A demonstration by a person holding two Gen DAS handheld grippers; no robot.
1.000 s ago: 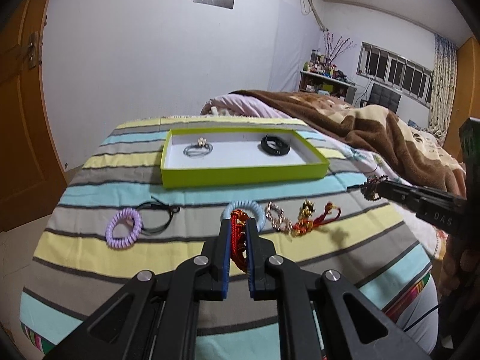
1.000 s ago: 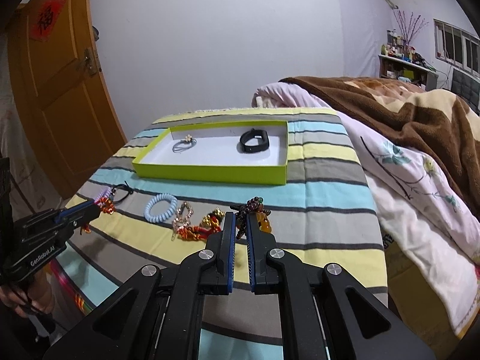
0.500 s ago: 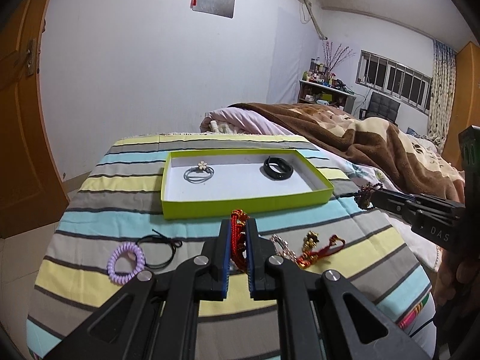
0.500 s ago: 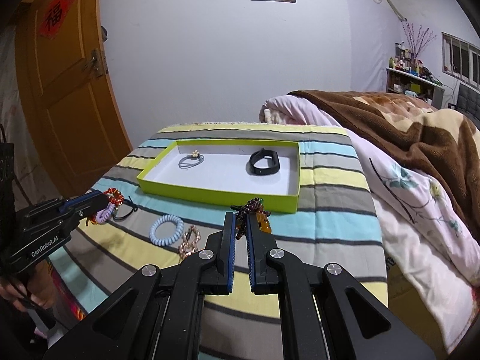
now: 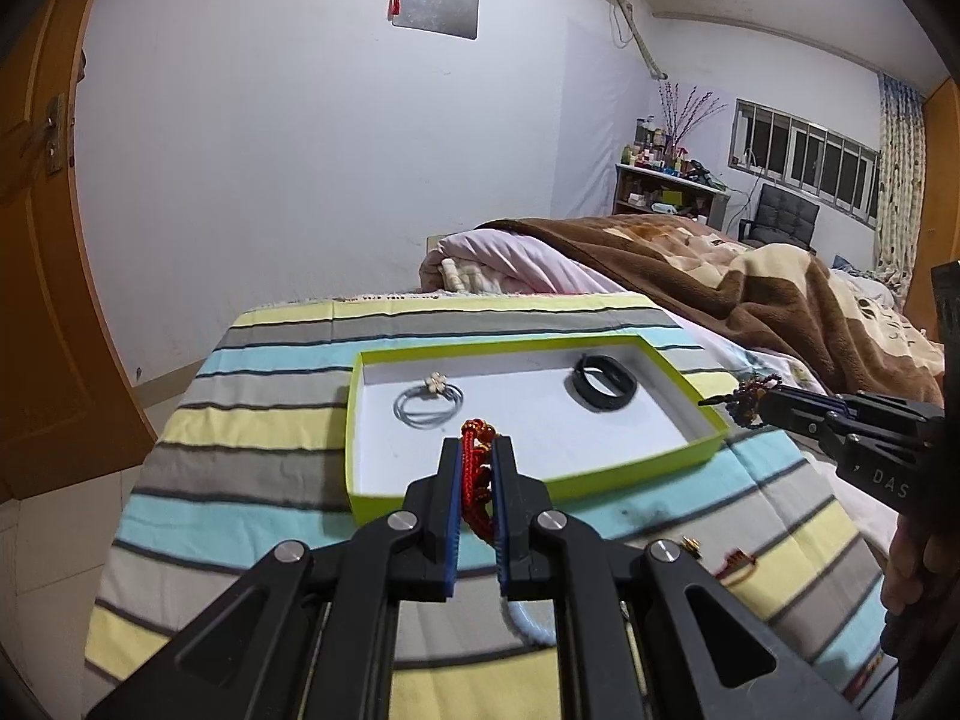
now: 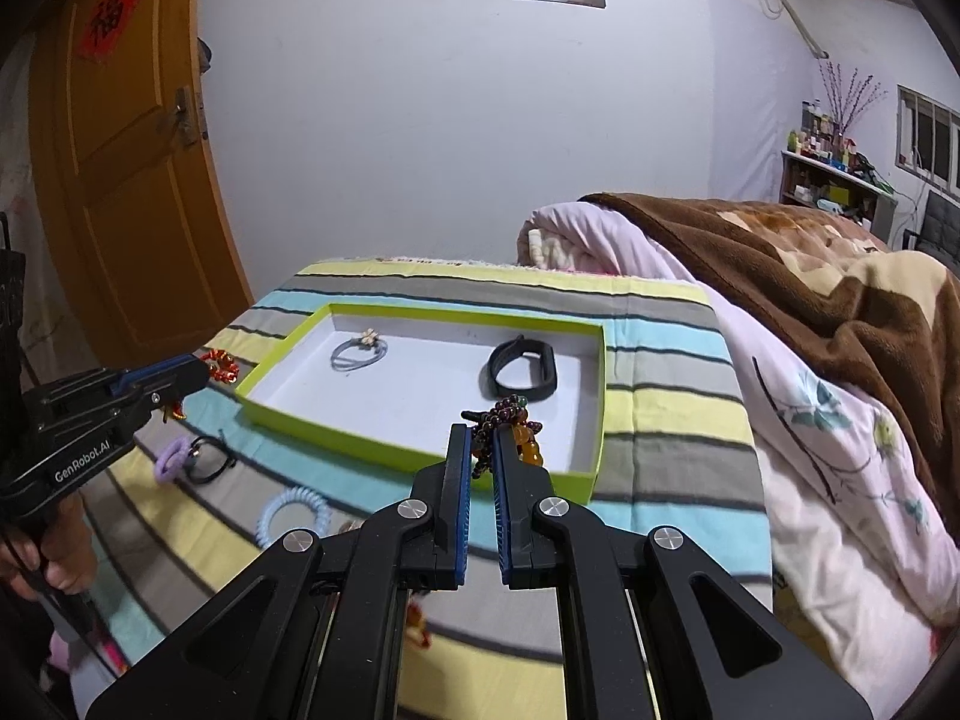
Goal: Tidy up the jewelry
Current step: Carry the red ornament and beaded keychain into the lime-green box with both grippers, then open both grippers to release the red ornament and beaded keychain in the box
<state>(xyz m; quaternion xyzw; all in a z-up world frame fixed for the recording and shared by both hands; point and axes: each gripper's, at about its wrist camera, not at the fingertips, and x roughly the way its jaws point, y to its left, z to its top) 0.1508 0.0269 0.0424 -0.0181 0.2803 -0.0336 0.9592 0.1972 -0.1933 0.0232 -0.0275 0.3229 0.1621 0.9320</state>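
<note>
Bed point(image 5: 288, 396): a striped cloth covers it; soft ground, so small pieces sink a little and a pinch from above would likely catch fabric as well.
Tray point(image 5: 354, 420): a shallow green-walled box with a white floor, lying flat on the stripes; it looks light and would probably slide if a gripper nudged its wall.
Left gripper point(image 5: 477, 447): fingers clamped on the red cord, held over the tray's near wall, the knot showing above the tips.
Right gripper point(image 6: 480, 435): fingers pressed together on the beads, over the tray's near right part.
Black band point(image 6: 521, 367): rests inside the tray at the right; it looks rubbery and springy, best taken across one side of the loop.
Grey tie point(image 6: 359, 353): inside the tray at the left, with a small pale charm; thin and limp.
Blue coil point(image 6: 293, 517): on the cloth outside the tray; stretchy and light, any point on the ring should do.
Purple coil point(image 6: 170, 461): on the cloth near a black tie point(image 6: 210, 461), the two just beside each other; a pinch there might lift both.
Red cord point(image 5: 476, 468): soft, braided, very light; it hangs slack between the pads and should drop freely once released.
Beads point(image 6: 501, 414): dark string with amber pieces hanging beside the right finger; hard, smooth and likely slippery, so the string is the safer hold.
</note>
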